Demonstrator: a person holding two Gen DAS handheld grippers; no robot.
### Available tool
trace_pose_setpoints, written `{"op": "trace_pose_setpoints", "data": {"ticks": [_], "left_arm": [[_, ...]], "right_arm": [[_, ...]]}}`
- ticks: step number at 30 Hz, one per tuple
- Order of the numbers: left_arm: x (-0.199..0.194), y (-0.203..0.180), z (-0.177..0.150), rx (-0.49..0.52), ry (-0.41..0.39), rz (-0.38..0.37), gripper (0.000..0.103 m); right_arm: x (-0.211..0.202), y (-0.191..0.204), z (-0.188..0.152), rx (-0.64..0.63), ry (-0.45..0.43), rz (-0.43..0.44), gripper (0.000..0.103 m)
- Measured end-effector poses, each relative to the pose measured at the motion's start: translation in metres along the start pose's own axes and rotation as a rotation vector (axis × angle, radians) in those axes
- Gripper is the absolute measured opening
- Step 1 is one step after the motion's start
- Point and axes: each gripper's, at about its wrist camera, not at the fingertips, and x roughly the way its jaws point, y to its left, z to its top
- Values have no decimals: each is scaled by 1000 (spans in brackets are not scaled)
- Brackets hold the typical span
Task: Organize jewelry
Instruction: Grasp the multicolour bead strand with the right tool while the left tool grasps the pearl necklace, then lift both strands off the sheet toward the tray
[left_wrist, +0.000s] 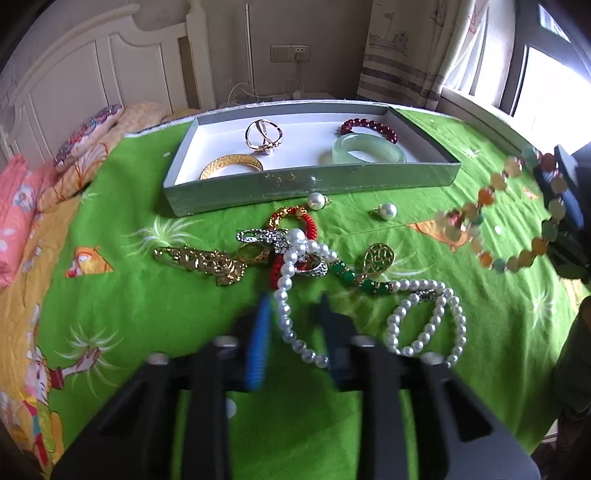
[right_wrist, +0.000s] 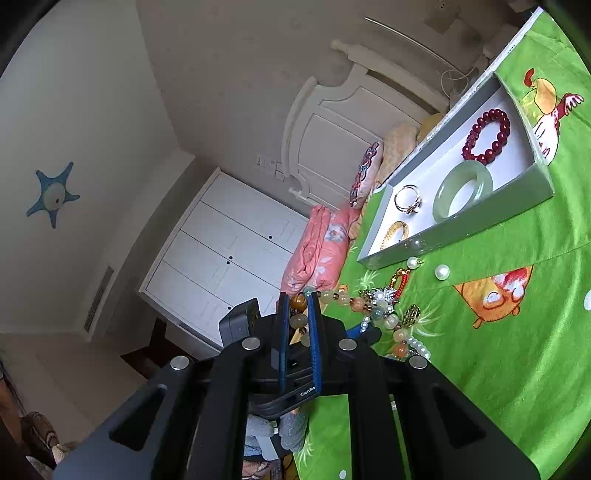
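While the right gripper (right_wrist: 298, 321) clamps a multicoloured bead bracelet (left_wrist: 509, 218) and holds it lifted off the green bedspread (left_wrist: 147, 314), the left gripper (left_wrist: 293, 314) hangs over the loose jewelry pile.

Its blurred fingers straddle a pearl strand (left_wrist: 291, 295), but whether they pinch it I cannot tell (the gap looks narrow). Beyond the pile, the grey tray (left_wrist: 314, 184) holds a gold bangle (left_wrist: 231, 166), gold rings (left_wrist: 264, 134), a jade bangle (left_wrist: 365, 149) and a dark red bead bracelet (left_wrist: 369, 127); two loose pearls (left_wrist: 386, 211) lie just before it.
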Motion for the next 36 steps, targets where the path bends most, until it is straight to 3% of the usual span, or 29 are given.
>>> {"op": "trace_pose_setpoints", "data": {"ticks": [2,9,15,24,36], "left_arm": [[-1,-4,-2,24,-1,4,7],[-19,-5,-11,-9,-51,30,7],[-55,-15,-2,13,-153,52,7],[-108,-37,22,56,-287,50,7],[-155,-54,38,92,-395,44,7]], "right_arm": [[-1,-1,0,5,-3,4,12],[-6,-6,0,19,-19,16,12],[-10,-4,-1,33,-35,21,12],[-14,18,2,2,-48,63,12],[-26,56,10,-65,-70,114,12]]}}
